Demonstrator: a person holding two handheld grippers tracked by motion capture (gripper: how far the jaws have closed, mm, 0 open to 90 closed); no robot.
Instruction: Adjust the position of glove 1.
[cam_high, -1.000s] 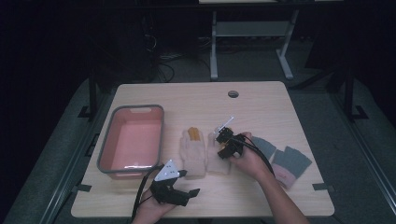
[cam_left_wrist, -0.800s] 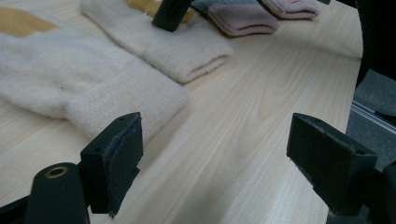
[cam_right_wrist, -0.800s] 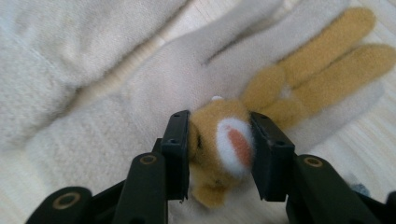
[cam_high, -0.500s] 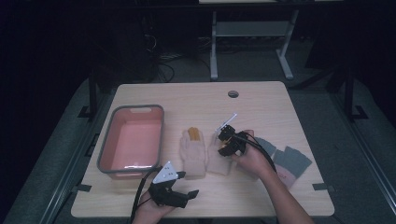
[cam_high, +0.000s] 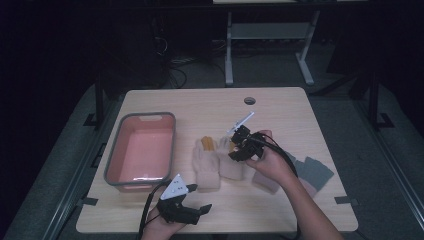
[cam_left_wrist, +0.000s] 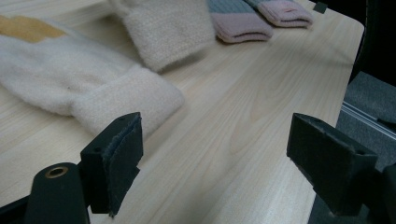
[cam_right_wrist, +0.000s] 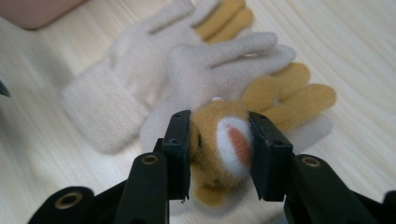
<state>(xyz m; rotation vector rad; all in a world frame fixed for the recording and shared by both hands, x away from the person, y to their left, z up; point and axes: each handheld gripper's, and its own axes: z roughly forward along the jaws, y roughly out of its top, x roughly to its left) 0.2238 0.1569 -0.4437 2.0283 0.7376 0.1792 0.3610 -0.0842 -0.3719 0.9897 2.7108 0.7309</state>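
Observation:
Two cream gloves with yellow fingers lie side by side at mid-table, the left glove (cam_high: 206, 167) (cam_right_wrist: 116, 79) and the right glove (cam_high: 231, 167) (cam_right_wrist: 219, 65). My right gripper (cam_high: 239, 148) (cam_right_wrist: 219, 144) hangs over the right glove's fingers. It is shut on a tan plush piece (cam_right_wrist: 224, 144) with a white and orange patch. Its jaws have just been closing on that piece. I cannot tell whether the piece belongs to the glove. My left gripper (cam_high: 200, 198) (cam_left_wrist: 219, 140) rests open near the front edge, just short of the left glove's cuff (cam_left_wrist: 126, 98), with nothing between its jaws.
A pink bin with a grey rim (cam_high: 112, 160) stands at the left of the table. Grey and pink knitted pieces (cam_high: 312, 172) (cam_left_wrist: 238, 21) lie at the right, partly under the person's right hand. A round hole (cam_high: 249, 100) is in the tabletop at the back.
My right gripper has risen a little with the tan plush piece between its jaws. The left gripper has kept still.

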